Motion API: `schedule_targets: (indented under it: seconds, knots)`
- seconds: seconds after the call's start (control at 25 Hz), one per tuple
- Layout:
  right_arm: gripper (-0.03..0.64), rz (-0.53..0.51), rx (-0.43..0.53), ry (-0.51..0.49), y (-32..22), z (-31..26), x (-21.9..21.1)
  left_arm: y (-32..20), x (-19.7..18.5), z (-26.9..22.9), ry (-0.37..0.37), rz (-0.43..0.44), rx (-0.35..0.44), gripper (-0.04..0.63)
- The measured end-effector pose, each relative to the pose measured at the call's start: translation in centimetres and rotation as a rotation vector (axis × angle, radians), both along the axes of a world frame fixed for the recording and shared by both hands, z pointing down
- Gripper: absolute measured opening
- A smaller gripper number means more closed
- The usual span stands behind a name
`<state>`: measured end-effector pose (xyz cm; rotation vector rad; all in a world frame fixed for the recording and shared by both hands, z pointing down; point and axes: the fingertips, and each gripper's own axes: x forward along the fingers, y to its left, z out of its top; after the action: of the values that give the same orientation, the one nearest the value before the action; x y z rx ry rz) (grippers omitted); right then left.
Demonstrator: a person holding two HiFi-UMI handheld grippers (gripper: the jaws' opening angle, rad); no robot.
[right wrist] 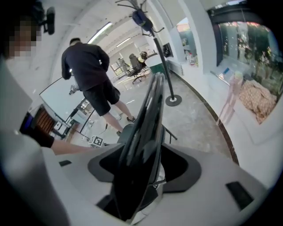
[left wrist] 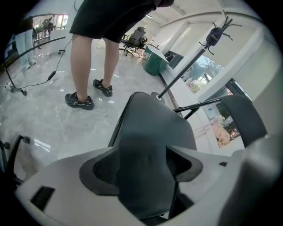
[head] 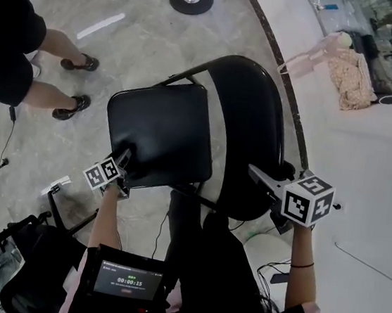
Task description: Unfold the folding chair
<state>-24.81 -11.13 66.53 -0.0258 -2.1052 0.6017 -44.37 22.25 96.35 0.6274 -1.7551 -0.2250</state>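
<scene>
Bystander (head: 30, 61) stands at far left on the marble floor (head: 140, 32), well apart from the work. Left gripper (head: 125, 159) is set on the near left corner of the seat (head: 160, 134) of the folding chair (head: 208, 118), which stands centre frame just ahead of the operator. In the left gripper view the seat (left wrist: 148, 145) fills the gap and both pads lie against it, so this claw is judged to be pinching the seat, probably to steady or press it down. Seat lies close to level and the backrest (head: 250, 123) rises to its right, so the unfolding appears largely done. Right gripper (head: 261, 178) straddles the near edge of the backrest (right wrist: 146, 132); its jaws stand spread with a gap on either side of the panel, not clamping. Both forearms reach forward from the bottom edge, grippers tilted steeply downward, left forearm (head: 107, 212) nearer the body's centre, right forearm (head: 300, 264) out wide
</scene>
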Motion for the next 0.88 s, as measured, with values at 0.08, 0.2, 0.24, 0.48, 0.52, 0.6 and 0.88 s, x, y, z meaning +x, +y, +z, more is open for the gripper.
schedule_targets:
  seconds: [0.08,0.2,0.24,0.48,0.52,0.6,0.88]
  knots:
    - [0.249,0.079,-0.046,-0.005,-0.3,0.1,0.2,0.2,0.2,-0.2,-0.006,-0.005,0.009,0.328]
    - [0.247,0.145,-0.044,-0.03,-0.8,-0.3,0.4,-0.4,1.0,-0.7,0.001,-0.007,0.035,0.321]
    - [0.247,0.152,-0.017,-0.03,-1.0,-0.6,0.6,-0.8,1.4,-0.9,0.004,-0.003,0.046,0.318]
    - [0.247,0.265,0.061,-0.05,-2.1,-3.9,1.9,-3.1,2.4,-3.3,0.002,0.028,0.118,0.238]
    - [0.247,0.277,0.063,-0.059,-2.2,-4.7,2.2,-3.7,2.7,-4.0,0.008,0.035,0.149,0.224]
    - [0.247,0.274,0.076,-0.059,-2.1,-5.9,2.9,-4.8,3.7,-5.4,0.016,0.047,0.204,0.189]
    - [0.239,0.299,0.1,-0.094,-1.6,-9.9,3.3,-6.6,6.7,-9.7,0.038,0.097,0.266,0.028]
